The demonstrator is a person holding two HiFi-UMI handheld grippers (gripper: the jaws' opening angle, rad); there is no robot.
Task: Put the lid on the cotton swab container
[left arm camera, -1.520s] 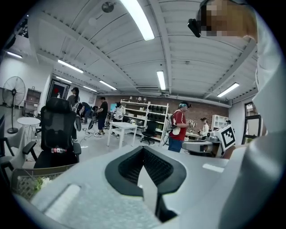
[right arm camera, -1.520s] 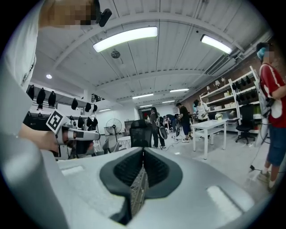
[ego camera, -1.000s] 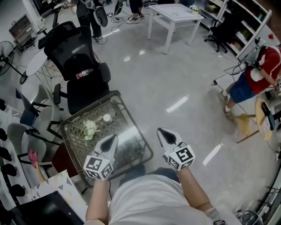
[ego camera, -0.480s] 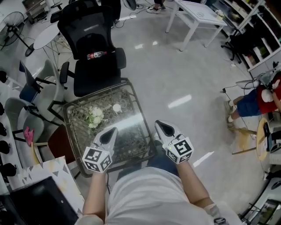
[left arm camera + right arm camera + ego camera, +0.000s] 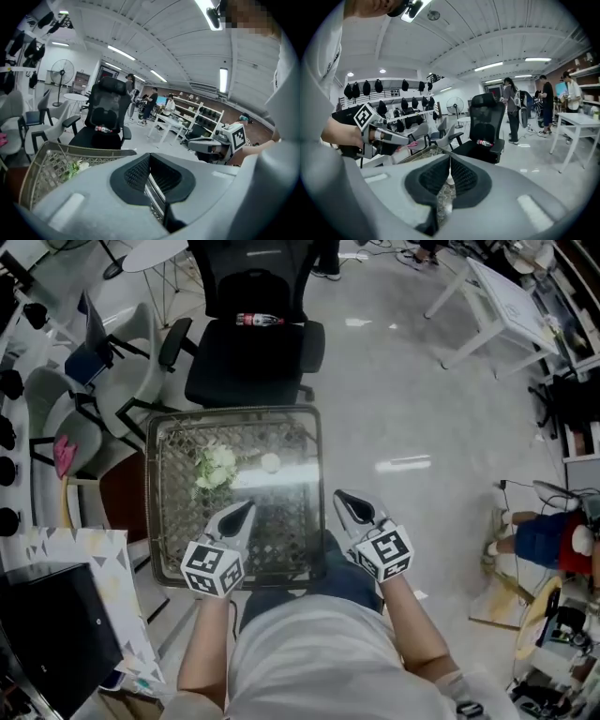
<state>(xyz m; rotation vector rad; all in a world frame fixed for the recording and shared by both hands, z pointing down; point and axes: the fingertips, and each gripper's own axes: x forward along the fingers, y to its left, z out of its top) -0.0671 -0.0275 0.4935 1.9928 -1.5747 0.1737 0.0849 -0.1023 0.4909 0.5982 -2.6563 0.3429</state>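
Jaws pressed together on your left gripper (image 5: 236, 515), nothing between them, and the tips hover over the near half of the glass-topped table (image 5: 153, 512). Ahead of those tips and a touch left lies a bunch of white flowers (image 5: 215, 468). Ahead and just right of them sits a small white round piece (image 5: 270, 462); lid or cotton swab container, it's too small to tell. Beyond it stands a black office chair (image 5: 253, 352). Your right gripper (image 5: 345, 503) is closed and empty too, tips just beside the table's right edge, well apart from that white piece.
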